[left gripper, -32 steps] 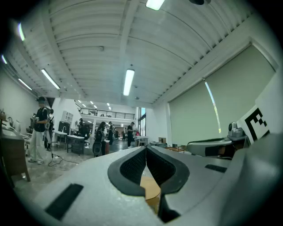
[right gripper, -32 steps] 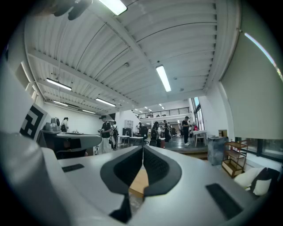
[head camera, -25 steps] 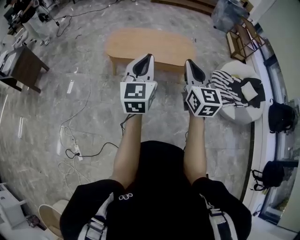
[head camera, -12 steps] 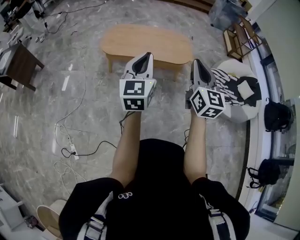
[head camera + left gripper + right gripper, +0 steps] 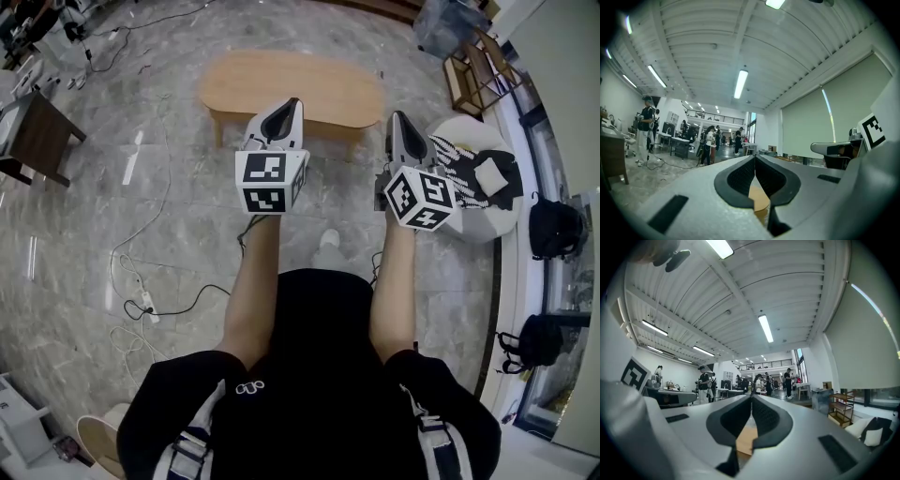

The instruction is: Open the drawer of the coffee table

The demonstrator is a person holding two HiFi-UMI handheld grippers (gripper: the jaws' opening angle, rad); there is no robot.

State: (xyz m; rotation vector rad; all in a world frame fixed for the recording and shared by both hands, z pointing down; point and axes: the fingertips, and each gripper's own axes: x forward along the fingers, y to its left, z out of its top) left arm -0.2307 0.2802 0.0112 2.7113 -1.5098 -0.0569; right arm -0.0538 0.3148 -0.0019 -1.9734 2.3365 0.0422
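Observation:
The coffee table has an oval light-wood top and stands on the marble floor ahead of me; no drawer front shows from above. My left gripper is held level in the air on the near side of the table, its tips over the table's near edge in the head view. Its jaws are shut on nothing. My right gripper hovers by the table's right end, also shut and empty. In the left gripper view a sliver of the tabletop shows below the closed pads. The right gripper view shows the tabletop the same way.
A white round pouf with a striped cloth stands right of the table. A wire rack is behind it, and black bags lie by the right wall. A dark side table is at left. Cables and a power strip trail over the floor.
The right gripper has drifted a little to the right, toward the pouf. A shoe has come into view between my arms. Both grippers stay shut.

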